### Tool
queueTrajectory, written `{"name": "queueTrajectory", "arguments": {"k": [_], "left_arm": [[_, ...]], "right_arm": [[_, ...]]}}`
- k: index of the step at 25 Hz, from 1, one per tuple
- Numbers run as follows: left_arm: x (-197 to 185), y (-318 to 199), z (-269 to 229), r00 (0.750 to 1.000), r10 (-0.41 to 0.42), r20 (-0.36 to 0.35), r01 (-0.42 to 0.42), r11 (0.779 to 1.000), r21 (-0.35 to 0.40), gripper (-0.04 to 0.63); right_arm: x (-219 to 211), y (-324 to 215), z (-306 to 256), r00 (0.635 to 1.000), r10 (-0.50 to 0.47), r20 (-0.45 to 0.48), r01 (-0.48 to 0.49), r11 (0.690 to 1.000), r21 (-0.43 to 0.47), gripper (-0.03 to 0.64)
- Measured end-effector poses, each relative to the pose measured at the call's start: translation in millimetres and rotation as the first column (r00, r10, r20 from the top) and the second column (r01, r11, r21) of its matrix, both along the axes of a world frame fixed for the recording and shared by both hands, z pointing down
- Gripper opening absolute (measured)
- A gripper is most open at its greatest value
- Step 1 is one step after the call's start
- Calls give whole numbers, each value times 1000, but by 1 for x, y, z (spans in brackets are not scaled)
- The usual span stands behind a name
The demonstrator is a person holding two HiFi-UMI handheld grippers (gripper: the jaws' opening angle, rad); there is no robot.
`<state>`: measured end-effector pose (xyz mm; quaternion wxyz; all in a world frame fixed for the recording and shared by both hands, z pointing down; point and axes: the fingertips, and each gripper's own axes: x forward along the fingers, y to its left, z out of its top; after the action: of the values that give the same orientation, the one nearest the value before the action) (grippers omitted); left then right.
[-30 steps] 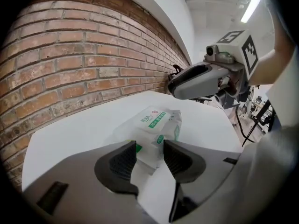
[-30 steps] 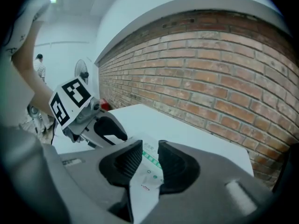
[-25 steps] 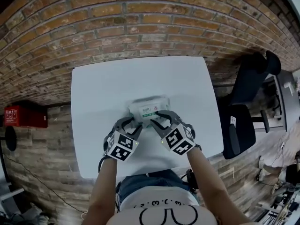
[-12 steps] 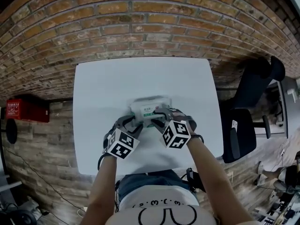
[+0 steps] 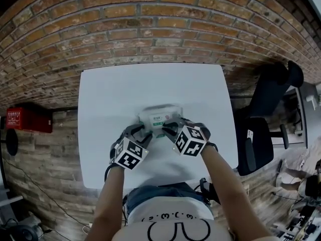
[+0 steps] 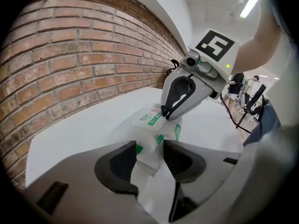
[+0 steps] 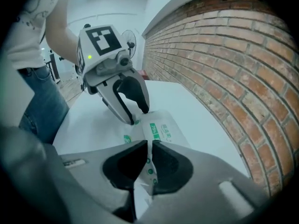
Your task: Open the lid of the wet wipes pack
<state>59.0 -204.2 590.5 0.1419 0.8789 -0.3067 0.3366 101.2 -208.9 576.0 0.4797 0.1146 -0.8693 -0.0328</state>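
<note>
Over at the far left, a red box [image 5: 27,120] sits low against the brick wall [image 5: 150,29]. Next comes the white table [image 5: 115,94], pushed up to that wall, with the person standing at its near edge.

Now the left gripper [image 5: 142,132]: it angles down at the near left end of the wet wipes pack [image 5: 159,115], and its jaws stand narrow, pads pressed on the crinkled end of the wrapper. That's a firm pinch, the pack filling the gap between the pads.

The pack itself lies flat on the table, a little toward the person's side of the middle, between the two tools. Its lid [image 6: 152,118], the white label with green print, is down flat on top.

Right of that, the right gripper [image 5: 169,128] is tipped steeply down at the pack's near right side. Its jaws are closing, almost together, with a thin fold of the wrapper caught between the pads. Its tip sits right at the edge of the lid.

Far right, off the table, a dark office chair [image 5: 258,139].
</note>
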Motion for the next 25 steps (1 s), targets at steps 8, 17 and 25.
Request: {"name": "queueTrajectory", "arguments": {"k": [8,17,25], "left_arm": [[1,-1,2,1000,11,-3,-11,1000,-8,179],[1,-1,4,1000,18,-8,-18,1000,-17,179],[1,-1,4,1000,28,-12,-29,999,-21,179]], "right_arm": [[6,-19,-19,995,86,60,-88,996,31,3],[0,-6,7,987,-123,-107,137,980,141,120],[-2,-4,9,961,-224,-164,248,958,143,87]]}}
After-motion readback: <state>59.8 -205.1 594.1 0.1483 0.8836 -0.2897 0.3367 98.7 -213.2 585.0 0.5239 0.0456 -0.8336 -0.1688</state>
